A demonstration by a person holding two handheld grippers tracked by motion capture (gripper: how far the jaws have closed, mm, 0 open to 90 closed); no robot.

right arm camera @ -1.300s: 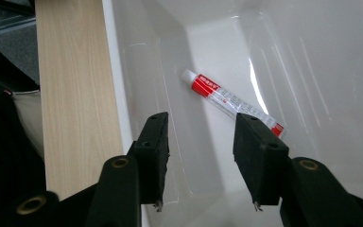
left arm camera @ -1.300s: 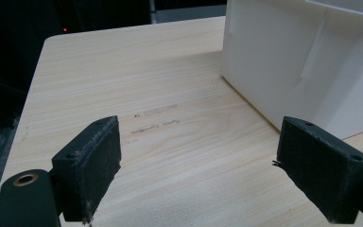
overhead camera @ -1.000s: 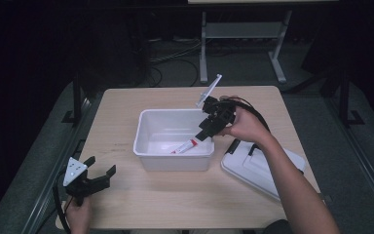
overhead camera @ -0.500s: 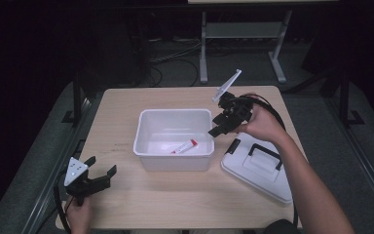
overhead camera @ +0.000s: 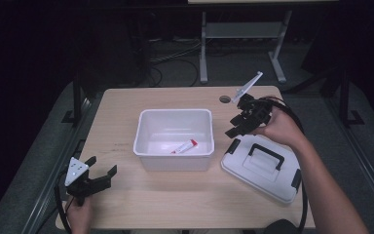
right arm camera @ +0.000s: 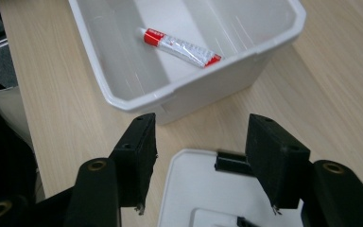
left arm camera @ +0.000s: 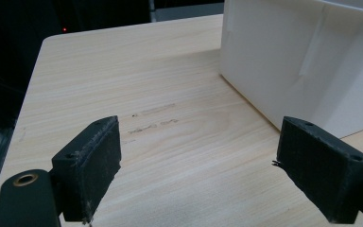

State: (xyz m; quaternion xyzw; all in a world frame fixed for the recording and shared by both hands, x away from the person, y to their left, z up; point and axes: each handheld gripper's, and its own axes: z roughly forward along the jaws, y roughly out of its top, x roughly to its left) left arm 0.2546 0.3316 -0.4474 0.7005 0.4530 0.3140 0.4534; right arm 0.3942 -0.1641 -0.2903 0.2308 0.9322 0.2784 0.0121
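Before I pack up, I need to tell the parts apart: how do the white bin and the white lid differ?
The bin is deep, open-topped and holds a red-and-white tube; the lid is flat and holds nothing. The lid has a black handle and black clips; the bin has neither. Both are white plastic on the table.

In the left gripper view, the white bin (left arm camera: 307, 61) is cut off by the top and right edges. In the right gripper view, the bottom edge cuts off the white lid (right arm camera: 203, 189), and the print on the red-and-white tube (right arm camera: 179, 46) is too small to read.
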